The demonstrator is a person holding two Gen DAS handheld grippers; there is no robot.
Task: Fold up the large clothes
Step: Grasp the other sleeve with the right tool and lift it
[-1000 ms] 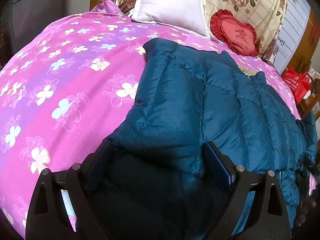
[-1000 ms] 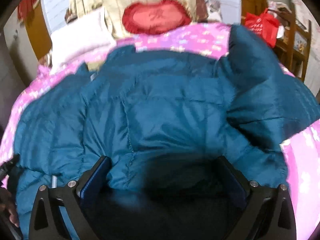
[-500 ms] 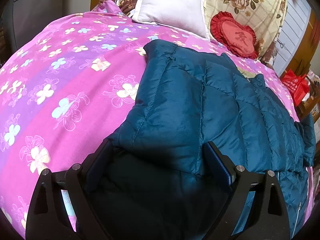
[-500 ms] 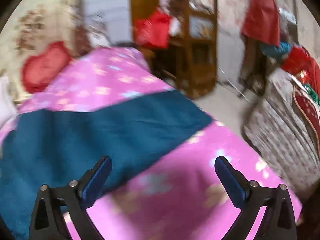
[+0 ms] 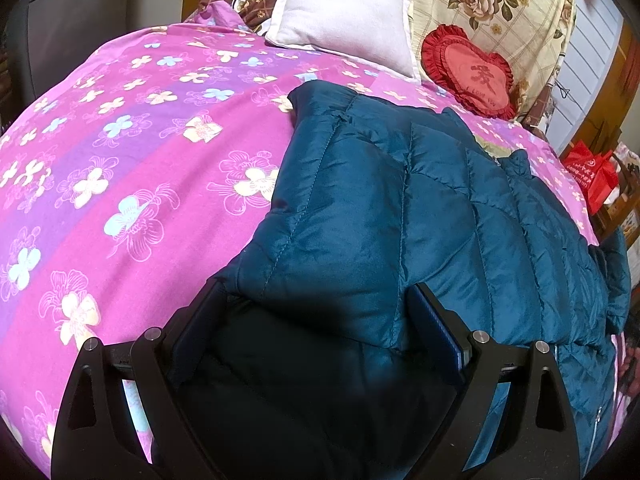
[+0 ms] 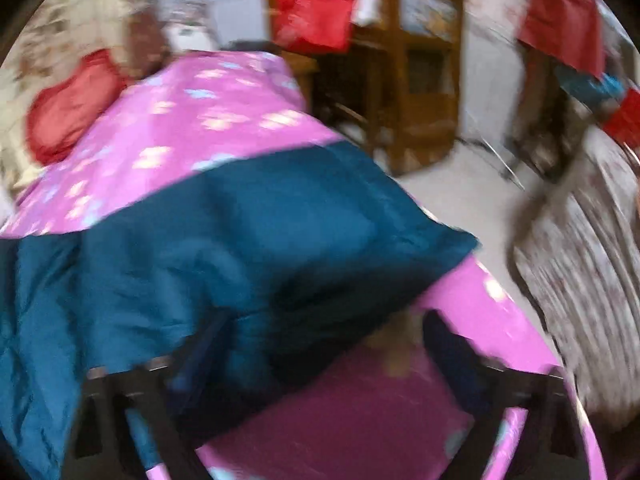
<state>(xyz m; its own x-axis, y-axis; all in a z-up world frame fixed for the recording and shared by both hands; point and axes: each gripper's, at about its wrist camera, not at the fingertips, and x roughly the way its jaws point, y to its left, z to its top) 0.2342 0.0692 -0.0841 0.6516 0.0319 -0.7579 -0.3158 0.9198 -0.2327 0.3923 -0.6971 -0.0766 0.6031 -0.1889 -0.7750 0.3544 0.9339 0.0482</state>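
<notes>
A teal quilted down jacket (image 5: pixel 420 208) lies on the pink flowered bedspread (image 5: pixel 120 160), one sleeve folded over its body. My left gripper (image 5: pixel 316 320) has its jaws wide apart with the folded jacket edge bulging between them; no pinch shows. In the blurred right wrist view the jacket's other sleeve (image 6: pixel 260 240) stretches toward the bed's right edge. My right gripper (image 6: pixel 324 344) is open just above that sleeve's lower edge and the bedspread (image 6: pixel 360 408).
A white pillow (image 5: pixel 344 12) and a red heart cushion (image 5: pixel 472 72) lie at the bed head. A red bag (image 5: pixel 592 172) and a wooden shelf (image 6: pixel 412 60) stand beside the bed. A patterned cloth-covered piece (image 6: pixel 592 260) stands at the right.
My right gripper swung away from the jacket body to the right, then down toward the outstretched sleeve. My left gripper has stayed in place on the folded edge.
</notes>
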